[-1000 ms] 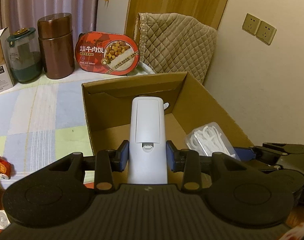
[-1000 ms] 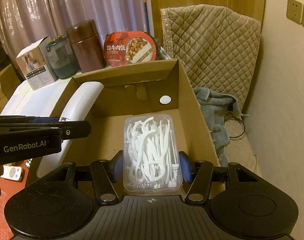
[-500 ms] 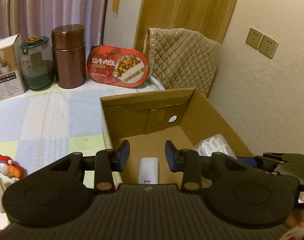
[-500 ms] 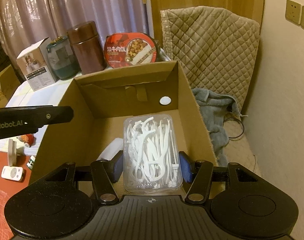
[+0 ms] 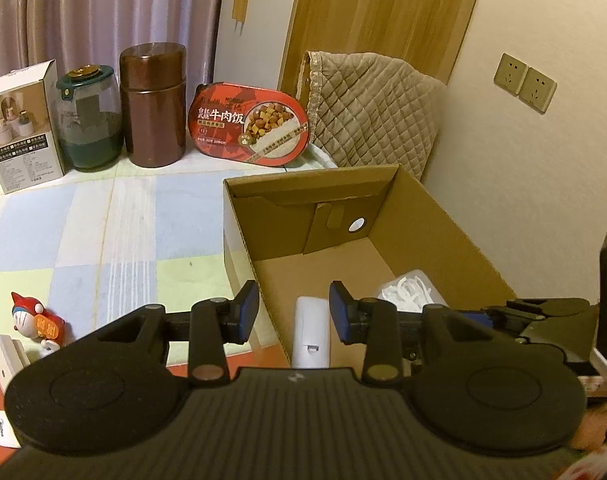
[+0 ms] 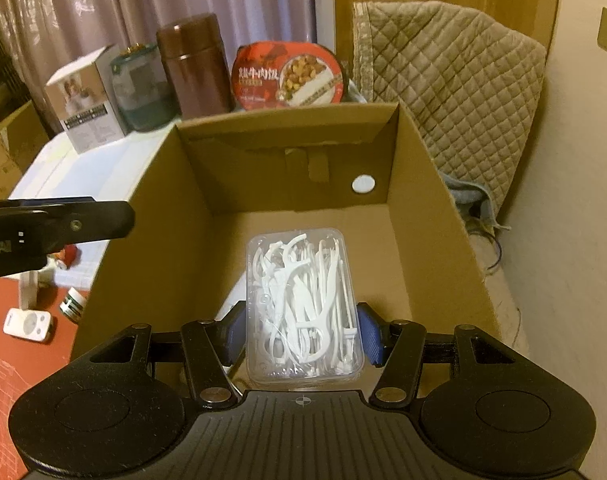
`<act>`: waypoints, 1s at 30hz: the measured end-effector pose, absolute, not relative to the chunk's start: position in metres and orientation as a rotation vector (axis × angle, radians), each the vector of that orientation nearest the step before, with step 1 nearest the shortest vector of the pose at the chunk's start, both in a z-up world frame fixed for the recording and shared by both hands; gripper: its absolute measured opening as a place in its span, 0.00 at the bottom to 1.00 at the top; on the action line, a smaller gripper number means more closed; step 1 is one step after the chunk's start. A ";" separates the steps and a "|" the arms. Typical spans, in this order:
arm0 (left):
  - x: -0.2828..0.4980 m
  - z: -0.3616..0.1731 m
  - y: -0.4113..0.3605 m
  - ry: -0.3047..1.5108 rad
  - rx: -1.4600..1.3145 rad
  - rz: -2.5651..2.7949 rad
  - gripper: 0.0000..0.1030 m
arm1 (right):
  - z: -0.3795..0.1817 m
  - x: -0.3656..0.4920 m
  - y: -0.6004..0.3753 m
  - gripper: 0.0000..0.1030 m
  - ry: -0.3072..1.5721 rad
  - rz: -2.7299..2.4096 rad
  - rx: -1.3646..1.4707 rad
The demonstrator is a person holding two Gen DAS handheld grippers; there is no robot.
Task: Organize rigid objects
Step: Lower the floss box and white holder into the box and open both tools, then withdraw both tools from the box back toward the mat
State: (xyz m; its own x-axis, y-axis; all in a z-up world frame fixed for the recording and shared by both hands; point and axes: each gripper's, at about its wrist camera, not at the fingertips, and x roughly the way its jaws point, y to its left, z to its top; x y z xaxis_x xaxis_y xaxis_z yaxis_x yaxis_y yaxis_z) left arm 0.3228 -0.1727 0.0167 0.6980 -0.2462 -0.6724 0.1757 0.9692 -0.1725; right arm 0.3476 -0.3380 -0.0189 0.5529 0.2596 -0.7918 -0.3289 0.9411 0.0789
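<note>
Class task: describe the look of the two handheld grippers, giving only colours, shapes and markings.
Both the left gripper and right gripper are matte black with ribbed bodies, two round discs, brass-coloured pivot pins on angled link arms, and blue pads on the jaws. White lettering shows on the left one's side in the right wrist view.

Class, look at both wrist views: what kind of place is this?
Probably a room in a home: long curtains, a wooden door, a quilted chair cover, and wall sockets.
</note>
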 end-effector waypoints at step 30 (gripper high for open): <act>0.267 0.041 -0.136 0.744 -0.103 -0.193 0.32 | 0.039 0.306 -0.340 0.61 0.811 0.334 0.008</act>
